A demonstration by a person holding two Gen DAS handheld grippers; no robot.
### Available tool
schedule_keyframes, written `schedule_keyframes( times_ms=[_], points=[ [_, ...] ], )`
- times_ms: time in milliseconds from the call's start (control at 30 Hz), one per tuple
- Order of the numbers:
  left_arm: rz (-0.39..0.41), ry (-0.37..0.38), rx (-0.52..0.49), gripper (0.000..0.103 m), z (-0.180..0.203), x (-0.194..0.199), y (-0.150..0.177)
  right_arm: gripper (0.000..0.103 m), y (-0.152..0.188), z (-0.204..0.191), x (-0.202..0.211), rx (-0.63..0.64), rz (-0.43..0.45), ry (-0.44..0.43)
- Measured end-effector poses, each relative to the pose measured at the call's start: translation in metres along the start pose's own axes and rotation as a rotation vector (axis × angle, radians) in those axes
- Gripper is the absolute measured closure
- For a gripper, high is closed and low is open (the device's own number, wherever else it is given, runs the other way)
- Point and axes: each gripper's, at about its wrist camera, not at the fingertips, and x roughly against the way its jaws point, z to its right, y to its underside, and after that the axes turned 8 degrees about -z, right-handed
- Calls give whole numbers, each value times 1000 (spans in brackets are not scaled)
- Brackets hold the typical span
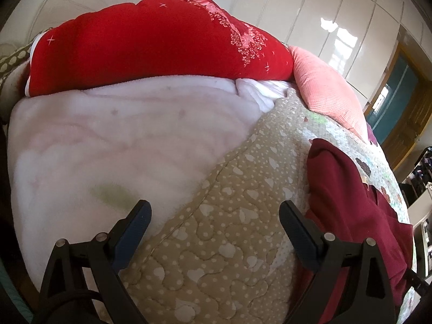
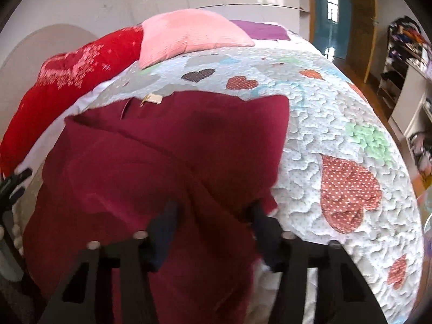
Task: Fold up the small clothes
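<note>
Maroon garment (image 2: 167, 156) lies rumpled on the bed's heart-patterned quilt (image 2: 345, 140), a cream label (image 2: 152, 98) showing at its far edge. Beyond it sit a red embroidered cushion (image 1: 151, 48) and a pink pillow (image 2: 189, 33), with a white fleece blanket (image 1: 108, 135) beside the quilt's turned-back tan underside (image 1: 216, 229). The right gripper (image 2: 213, 216) has its jaws spread with a fold of the garment between them, though blur hides any contact. The left gripper (image 1: 214, 216) hovers wide open above the tan underside, beside the garment's edge.
</note>
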Motion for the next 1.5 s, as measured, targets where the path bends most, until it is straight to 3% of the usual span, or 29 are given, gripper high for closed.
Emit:
schedule_keyframes(
  times_ms=[133,233,267,367,533,633,700,767,833,867,967,1100,1200,1333,1400,1500],
  points=[
    [-6,-2,7,8,0,-1,0,55,7,13,10,-47,-9,-66],
    [-6,-2,6,8,0,-1,0,75,10,22,13,-98,-6,-86],
    [-6,-2,7,8,0,-1,0,88,10,22,13,-97,-9,-67],
    [-6,-5,8,8,1,-2,0,96,10,14,17,-66,8,4],
    [-6,-6,9,8,1,-3,-1,97,-5,-13,63,35,158,98],
    [-5,-6,9,8,1,-3,0,98,-30,-7,82,33,225,143],
    [-3,-6,8,8,1,-3,0,97,-51,6,74,7,214,190],
    [-1,-3,9,8,0,-3,-1,94,-69,25,45,-32,117,198],
    [-1,1,11,8,-1,-2,0,88,-73,35,24,-80,49,260],
    [0,3,14,8,-1,-2,0,88,-70,32,22,-89,64,265],
    [7,4,23,8,-1,0,0,84,-66,0,31,-43,136,159],
    [51,30,10,8,19,5,-1,84,-79,-65,25,93,114,-32],
    [57,71,-69,8,50,2,-5,84,-105,-123,5,160,37,-238],
    [-25,18,-142,8,69,-16,-2,81,-136,-198,-42,250,-137,-429],
    [-76,38,-115,8,60,-24,-3,77,-140,-227,-70,307,-216,-422],
    [-103,88,-57,8,43,-27,-2,77,-149,-254,-118,359,-304,-319]
  ],
)
